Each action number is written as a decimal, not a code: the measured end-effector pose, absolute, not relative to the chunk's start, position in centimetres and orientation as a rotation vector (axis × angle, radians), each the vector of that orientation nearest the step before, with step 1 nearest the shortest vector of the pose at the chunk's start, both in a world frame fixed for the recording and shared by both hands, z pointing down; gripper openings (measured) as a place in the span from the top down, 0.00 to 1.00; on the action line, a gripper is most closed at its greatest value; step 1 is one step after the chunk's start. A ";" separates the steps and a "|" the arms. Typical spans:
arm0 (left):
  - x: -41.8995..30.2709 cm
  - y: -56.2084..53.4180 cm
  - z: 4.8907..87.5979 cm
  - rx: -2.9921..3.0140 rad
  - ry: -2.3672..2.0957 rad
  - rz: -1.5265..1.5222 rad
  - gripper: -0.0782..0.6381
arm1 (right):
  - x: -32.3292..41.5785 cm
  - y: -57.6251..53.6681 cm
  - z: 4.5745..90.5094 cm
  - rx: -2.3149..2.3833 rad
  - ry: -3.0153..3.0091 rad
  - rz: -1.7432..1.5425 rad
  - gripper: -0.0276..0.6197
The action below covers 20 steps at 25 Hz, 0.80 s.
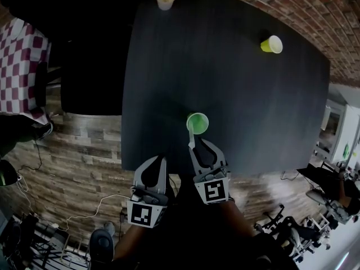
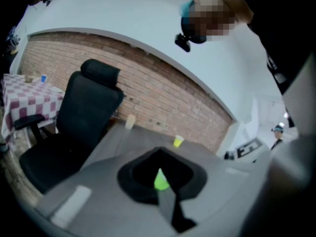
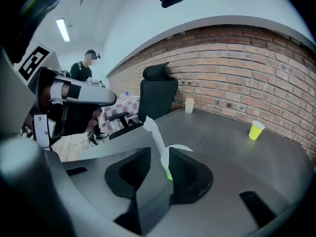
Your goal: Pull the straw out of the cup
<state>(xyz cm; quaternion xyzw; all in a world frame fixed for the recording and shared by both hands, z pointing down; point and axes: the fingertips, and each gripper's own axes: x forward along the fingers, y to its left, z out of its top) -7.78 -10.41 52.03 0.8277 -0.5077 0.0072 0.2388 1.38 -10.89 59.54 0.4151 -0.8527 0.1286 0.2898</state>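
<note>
- Surface [image 1: 242,106]: dark, matt, flat top with a faint grain. It probably gives the cup little grip, so the pull should follow the straw's own line, not go sideways
- Left hand-held gripper [image 1: 162,158]: jaws together on nothing. It sits at the near edge of the surface, apart from the cup, and looks free to steady the cup wall if the cup begins to lift
- Right hand-held gripper [image 3: 159,151]: jaws narrowly apart with the straw between them, lying against one dark pad. Close onto the straw first, and squeeze lightly, since a thin tube is likely to flatten
- Cup [image 1: 197,122]: green, round and thin-walled, probably light and easy to tip. It stands upright near the near edge, about midway along it
- Straw [image 3: 154,132]: pale and slender, bent at its top. It leans out of the cup toward the near edge
</note>
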 end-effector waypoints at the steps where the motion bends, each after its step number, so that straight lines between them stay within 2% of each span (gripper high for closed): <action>1: -7.8 -10.5 52.0 2.265 -1.387 0.020 0.88 | 1.3 -11.0 59.7 1.104 -2.271 0.345 0.83; 20: -8.9 -11.9 53.3 2.197 -1.405 0.032 0.88 | 0.8 -13.2 61.7 1.084 -2.232 0.323 0.83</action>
